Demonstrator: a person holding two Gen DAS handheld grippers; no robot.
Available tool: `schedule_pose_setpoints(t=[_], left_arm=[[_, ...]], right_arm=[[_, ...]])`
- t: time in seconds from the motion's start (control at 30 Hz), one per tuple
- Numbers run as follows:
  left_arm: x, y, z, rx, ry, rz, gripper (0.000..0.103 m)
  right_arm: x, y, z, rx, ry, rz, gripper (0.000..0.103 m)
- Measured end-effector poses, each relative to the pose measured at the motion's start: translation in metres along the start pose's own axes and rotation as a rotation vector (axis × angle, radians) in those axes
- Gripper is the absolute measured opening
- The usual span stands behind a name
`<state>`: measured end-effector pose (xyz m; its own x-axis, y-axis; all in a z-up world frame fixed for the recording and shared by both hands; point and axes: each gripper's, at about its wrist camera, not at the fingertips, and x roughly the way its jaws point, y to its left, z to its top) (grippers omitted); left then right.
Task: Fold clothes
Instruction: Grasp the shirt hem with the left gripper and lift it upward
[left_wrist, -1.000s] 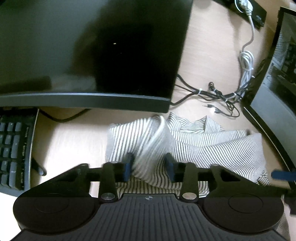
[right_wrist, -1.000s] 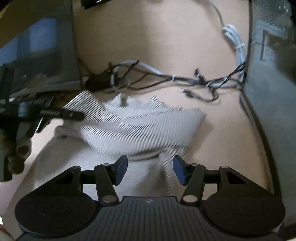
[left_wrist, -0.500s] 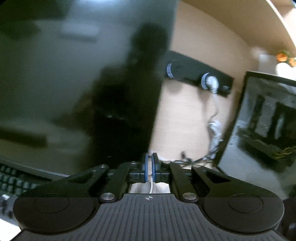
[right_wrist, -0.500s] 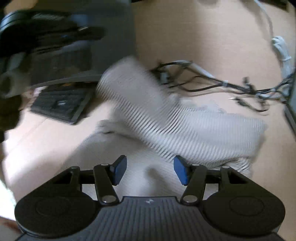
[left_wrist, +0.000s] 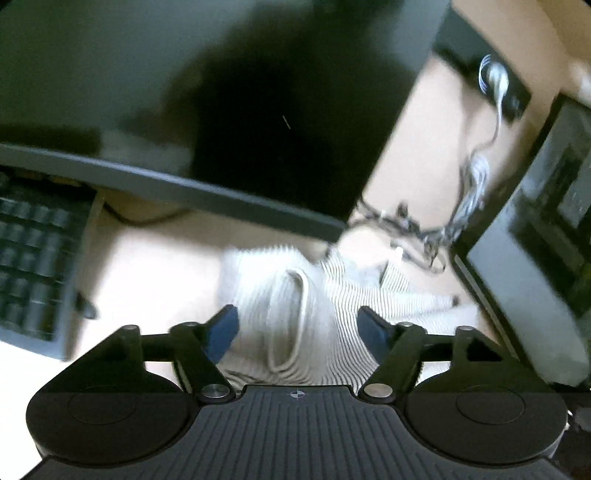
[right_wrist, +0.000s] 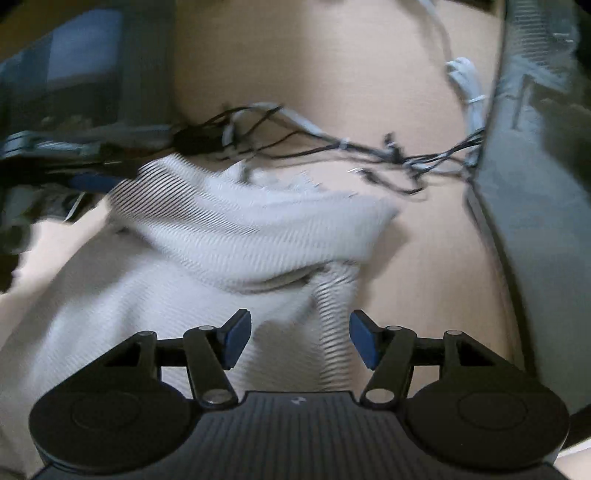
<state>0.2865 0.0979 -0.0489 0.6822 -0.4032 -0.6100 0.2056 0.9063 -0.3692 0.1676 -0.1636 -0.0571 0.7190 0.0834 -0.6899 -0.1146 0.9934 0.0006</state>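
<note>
A white garment with thin dark stripes (left_wrist: 317, 314) lies crumpled on the light wooden desk (left_wrist: 155, 266). In the left wrist view my left gripper (left_wrist: 297, 330) is open just above it, with a raised fold and hem band between the blue pads. In the right wrist view the same garment (right_wrist: 236, 236) is bunched in a thick roll across the middle. My right gripper (right_wrist: 300, 339) is open over its near edge and holds nothing. The left gripper's blue pad (right_wrist: 92, 181) shows at the garment's far left.
A dark monitor (left_wrist: 184, 92) overhangs the back, with a keyboard (left_wrist: 33, 266) at the left. A tangle of black and white cables (right_wrist: 332, 147) lies behind the garment. A dark panel (right_wrist: 535, 203) stands along the right side. Bare desk (right_wrist: 424, 277) lies right of the garment.
My left gripper was shut and raised toward the monitor half a second ago; now it is open and low over the garment. The lifted fold has dropped back onto the pile.
</note>
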Motion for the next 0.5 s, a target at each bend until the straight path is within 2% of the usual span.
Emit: schedule_pose_setpoints(t=[0.03, 0.07, 0.1, 0.13, 0.17, 0.23, 0.4, 0.5], left_arm=[[0.011, -0.003, 0.0, 0.012, 0.033, -0.002, 0.077], [0.021, -0.005, -0.001, 0.026, 0.065, -0.002, 0.071], [0.028, -0.009, -0.001, 0.06, 0.078, 0.016, 0.046], [0.03, -0.014, -0.002, 0.09, 0.074, 0.041, 0.032], [0.031, -0.019, -0.002, 0.116, 0.069, 0.059, 0.022], [0.016, -0.028, 0.004, 0.105, 0.027, -0.015, 0.019], [-0.051, -0.067, 0.032, 0.154, -0.201, -0.147, 0.019], [-0.071, -0.089, 0.046, 0.175, -0.277, -0.212, 0.019]], right_arm=[[0.0, 0.005, -0.002, -0.006, 0.007, 0.019, 0.06], [0.0, 0.011, -0.005, -0.011, 0.013, 0.036, 0.06], [0.001, 0.016, -0.005, -0.015, 0.016, 0.05, 0.06], [0.002, 0.021, -0.006, -0.019, 0.018, 0.063, 0.06], [0.003, 0.027, -0.007, -0.024, 0.021, 0.076, 0.06], [0.003, 0.032, -0.007, -0.033, 0.012, 0.094, 0.06], [0.01, 0.04, 0.002, -0.065, -0.025, 0.119, 0.06], [0.017, 0.049, 0.016, -0.116, -0.075, 0.118, 0.06]])
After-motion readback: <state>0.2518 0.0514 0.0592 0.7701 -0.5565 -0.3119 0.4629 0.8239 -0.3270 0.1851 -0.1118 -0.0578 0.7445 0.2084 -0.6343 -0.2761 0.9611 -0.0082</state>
